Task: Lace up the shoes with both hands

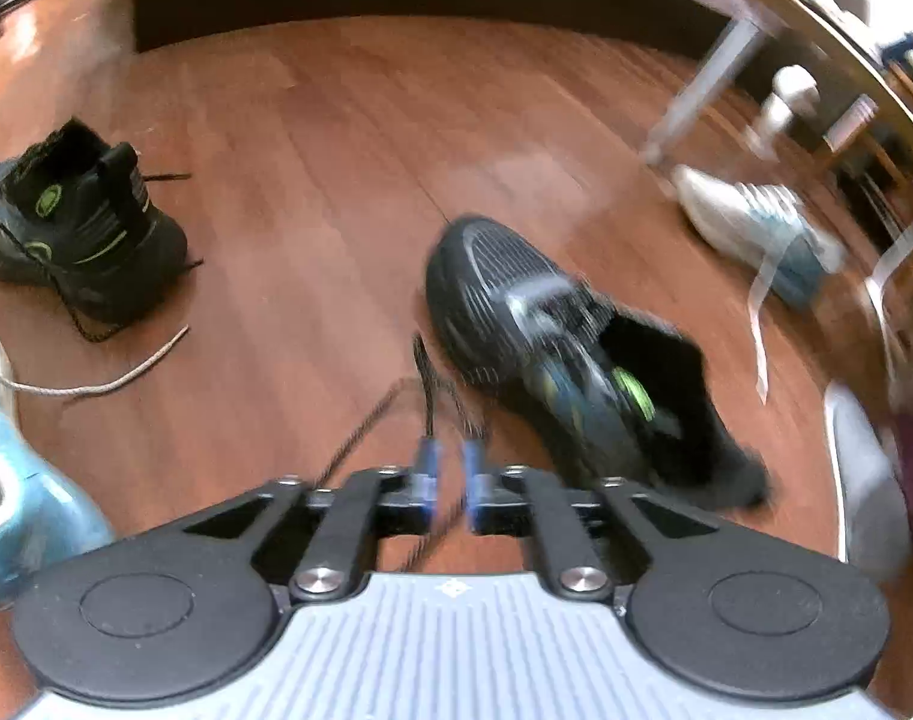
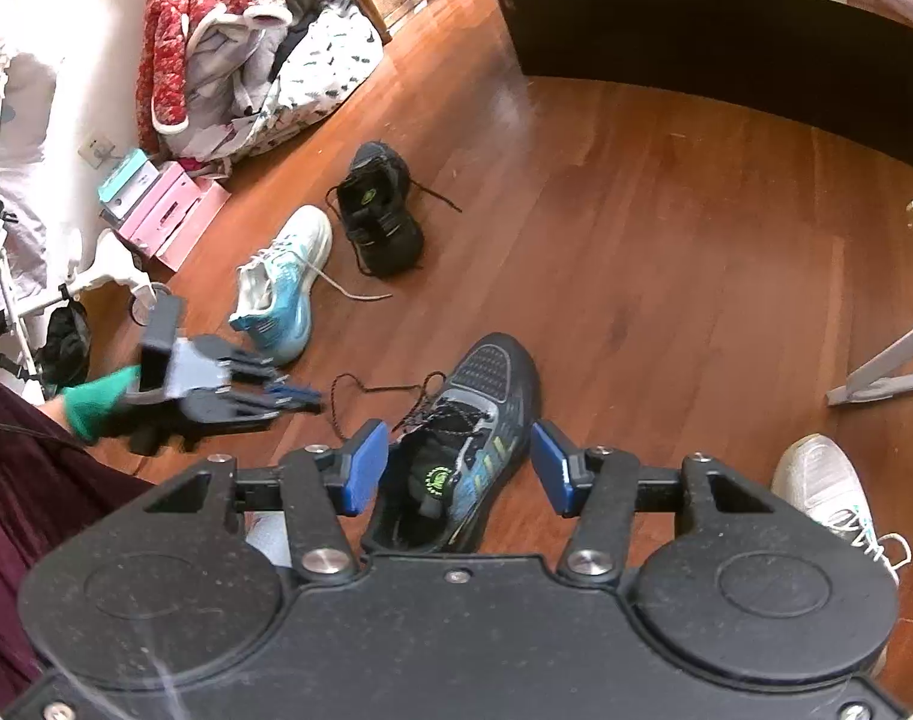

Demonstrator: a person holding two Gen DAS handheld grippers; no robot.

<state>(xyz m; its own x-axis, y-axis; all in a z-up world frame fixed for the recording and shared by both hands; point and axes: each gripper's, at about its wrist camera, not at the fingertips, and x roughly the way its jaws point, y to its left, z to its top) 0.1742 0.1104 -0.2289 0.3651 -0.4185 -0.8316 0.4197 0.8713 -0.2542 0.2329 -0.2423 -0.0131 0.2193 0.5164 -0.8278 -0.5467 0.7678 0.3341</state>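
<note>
Pinching the speckled black lace between nearly closed pads, the left gripper risked slippage; the right gripper gaped above the black mesh sneaker on the wooden floor.

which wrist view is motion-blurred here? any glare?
Left wrist view: heavy motion blur, the black shoe and the left gripper fingertips smeared, the white shoe streaked; soft sheen on the floor. Right wrist view: mostly sharp, the right gripper and laces crisp, only the left gripper blurred; pale glare on the floor near the bed base. Both bend strongly at the edges.
</note>
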